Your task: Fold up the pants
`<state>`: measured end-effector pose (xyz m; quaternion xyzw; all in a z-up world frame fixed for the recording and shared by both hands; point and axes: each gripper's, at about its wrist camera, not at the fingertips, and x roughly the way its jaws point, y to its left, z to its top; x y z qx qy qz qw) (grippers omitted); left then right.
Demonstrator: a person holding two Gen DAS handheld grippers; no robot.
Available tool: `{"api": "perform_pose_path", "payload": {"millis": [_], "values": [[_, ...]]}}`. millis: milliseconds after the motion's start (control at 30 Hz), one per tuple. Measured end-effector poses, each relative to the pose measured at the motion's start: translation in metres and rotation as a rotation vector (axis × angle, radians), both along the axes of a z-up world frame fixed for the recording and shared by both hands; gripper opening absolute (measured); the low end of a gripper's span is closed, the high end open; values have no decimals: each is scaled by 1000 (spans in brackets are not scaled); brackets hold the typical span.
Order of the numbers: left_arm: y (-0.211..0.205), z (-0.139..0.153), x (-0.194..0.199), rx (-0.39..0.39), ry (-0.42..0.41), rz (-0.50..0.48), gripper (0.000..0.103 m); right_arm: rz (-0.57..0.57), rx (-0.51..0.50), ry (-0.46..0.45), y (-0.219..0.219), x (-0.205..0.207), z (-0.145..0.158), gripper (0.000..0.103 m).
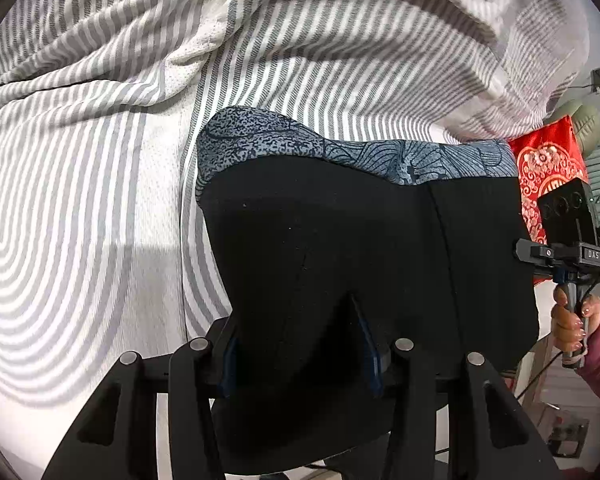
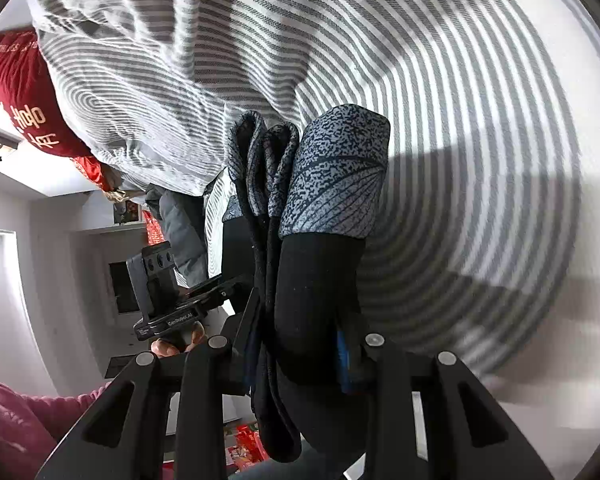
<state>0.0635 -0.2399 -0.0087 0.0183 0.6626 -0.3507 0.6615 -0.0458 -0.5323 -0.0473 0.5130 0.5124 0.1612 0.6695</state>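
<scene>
Both grippers are clamped on the pants. My left gripper pinches one edge of the black cloth between its pads, and my right gripper pinches a thick bundle of several layers. The pants hang between my two grippers, lifted above the striped bed cover that lies beyond them. The patterned grey band is at the far end from both grippers. I judge the pants are already folded at least once, because the layers are doubled. What remains, I think, is to lay them down flat and finish the fold.
</scene>
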Motion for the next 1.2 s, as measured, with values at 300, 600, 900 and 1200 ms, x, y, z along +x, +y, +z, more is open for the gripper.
{"api": "perform_pose_path", "payload": {"millis": [300, 600, 900, 1200], "values": [[-10, -24, -42, 78, -21, -17, 49, -12, -57, 63, 0, -52, -28, 33], [-5, -16, -57, 155, -141, -4, 58, -4, -200, 115, -3, -60, -45, 49], [-2, 25, -70, 233, -291, 21, 84, -69, -450, 183, 5, -79, 0, 72], [-5, 64, -95, 244, -329, -43, 93, -103, -688, 222, 62, -91, 64, 84]]}}
